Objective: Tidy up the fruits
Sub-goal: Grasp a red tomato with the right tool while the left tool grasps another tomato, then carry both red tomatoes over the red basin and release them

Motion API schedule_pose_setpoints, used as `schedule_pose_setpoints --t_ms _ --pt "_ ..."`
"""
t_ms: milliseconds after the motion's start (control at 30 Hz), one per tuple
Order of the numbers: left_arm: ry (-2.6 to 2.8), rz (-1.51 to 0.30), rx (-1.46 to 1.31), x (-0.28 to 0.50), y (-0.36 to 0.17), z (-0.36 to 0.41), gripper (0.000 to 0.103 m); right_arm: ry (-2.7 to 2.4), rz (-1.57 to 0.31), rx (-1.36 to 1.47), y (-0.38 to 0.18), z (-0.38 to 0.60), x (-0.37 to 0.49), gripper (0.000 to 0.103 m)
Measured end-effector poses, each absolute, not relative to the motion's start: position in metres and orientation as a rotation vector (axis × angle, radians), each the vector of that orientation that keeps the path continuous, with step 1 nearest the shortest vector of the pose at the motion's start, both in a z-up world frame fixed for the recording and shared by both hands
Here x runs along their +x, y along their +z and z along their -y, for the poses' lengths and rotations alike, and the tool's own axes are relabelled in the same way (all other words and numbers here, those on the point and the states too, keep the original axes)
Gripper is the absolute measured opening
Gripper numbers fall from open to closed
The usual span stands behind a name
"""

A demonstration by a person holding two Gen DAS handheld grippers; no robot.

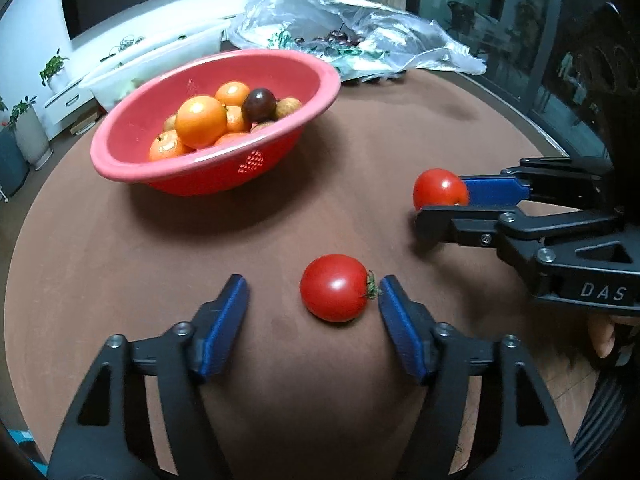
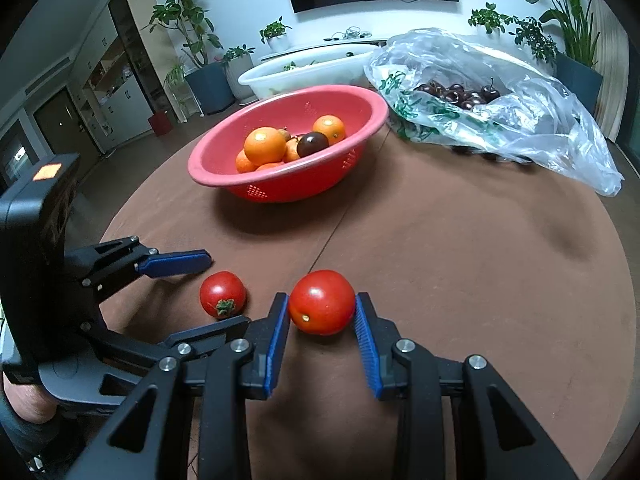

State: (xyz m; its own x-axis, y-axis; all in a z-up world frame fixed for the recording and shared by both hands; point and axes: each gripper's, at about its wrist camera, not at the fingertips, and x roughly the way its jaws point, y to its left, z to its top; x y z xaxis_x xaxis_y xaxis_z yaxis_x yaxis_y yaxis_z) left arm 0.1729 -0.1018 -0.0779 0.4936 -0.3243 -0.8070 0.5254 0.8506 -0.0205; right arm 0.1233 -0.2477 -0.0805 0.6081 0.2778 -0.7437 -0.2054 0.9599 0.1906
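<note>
On the brown round table (image 1: 380, 128) lies a red tomato (image 1: 334, 288), stem to the right, between the blue pads of my left gripper (image 1: 312, 286). The jaws are open: the right pad is at the stem and the left pad stands clear. My right gripper (image 2: 322, 304) is shut on a second red tomato (image 2: 322, 302), held just above the table. In the left wrist view that held tomato (image 1: 438, 190) and the right gripper (image 1: 438, 204) are at the right. The right wrist view shows the lying tomato (image 2: 222, 294) inside the left gripper (image 2: 222, 292). A red colander bowl (image 1: 192, 180) (image 2: 280, 188) holds oranges and other fruit.
A clear plastic bag (image 2: 520, 128) (image 1: 360, 28) with dark cherries (image 2: 460, 94) lies at the back right of the table. A white tub (image 2: 304, 72) (image 1: 160, 56) stands behind the bowl. A bare hand (image 1: 604, 336) holds the right gripper.
</note>
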Motion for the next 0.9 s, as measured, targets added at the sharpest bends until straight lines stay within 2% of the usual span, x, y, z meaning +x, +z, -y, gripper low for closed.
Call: schedule_pose_setpoints --t_ms 67,200,333,900 --pt "-0.526 -0.916 0.245 0.172 -0.077 0.104 0.048 0.281 -0.873 0.088 -0.08 0.247 0.124 0.036" --pt "-0.545 -0.908 0.249 0.17 -0.076 0.107 0.036 0.279 -0.873 0.088 -0.08 0.247 0.123 0.036" --pt "-0.549 -0.907 0.235 0.168 -0.076 0.105 0.032 0.277 -0.875 0.091 -0.081 0.248 0.123 0.036" --pt "-0.54 -0.879 0.087 0.16 -0.059 0.065 0.032 0.28 -0.865 0.09 -0.081 0.244 0.123 0.036"
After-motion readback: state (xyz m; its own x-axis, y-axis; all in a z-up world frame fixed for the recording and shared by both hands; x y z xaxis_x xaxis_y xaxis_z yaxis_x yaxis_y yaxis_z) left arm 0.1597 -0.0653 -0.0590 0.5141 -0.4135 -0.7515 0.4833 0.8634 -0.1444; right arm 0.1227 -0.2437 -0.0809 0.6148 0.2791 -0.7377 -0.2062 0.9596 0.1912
